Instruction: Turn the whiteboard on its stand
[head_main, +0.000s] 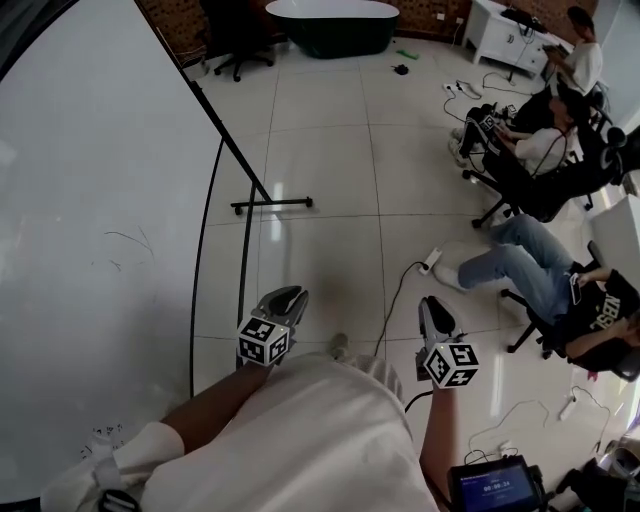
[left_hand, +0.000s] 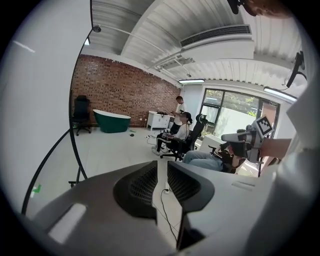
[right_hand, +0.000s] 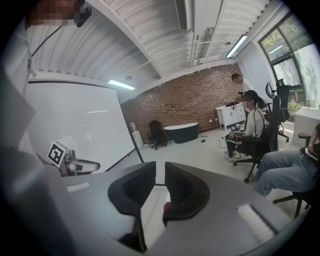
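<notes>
Both tongs are held out over the tiled floor (head_main: 330, 150) with nothing in them. On the left tongs (head_main: 288, 297), its own view shows the jaws standing only a narrow slit apart, bare tile and a white cable (left_hand: 167, 212) showing through the gap (left_hand: 162, 167). The right tongs (head_main: 432, 305) look much the same in their view (right_hand: 160, 170), the jaws nearly together with only floor between them. Each pair sees the other off to one side, marker cube uppermost. The whiteboard (head_main: 100, 200) fills the left of the head view, its white face carrying a few faint pen marks, and it also takes up the left of the left gripper view (left_hand: 35, 100) and the space behind the left tongs in the right gripper view (right_hand: 75, 120). Its black stand (head_main: 245, 240) runs down along the board's right edge to a foot bar (head_main: 270, 205) lying on the floor. The left tongs sit just right of that frame without touching it or the board. Further off on the right, people sit in office chairs (head_main: 530, 160), and a dark green bathtub (head_main: 330, 25) stands by the brick wall (left_hand: 120, 85).
</notes>
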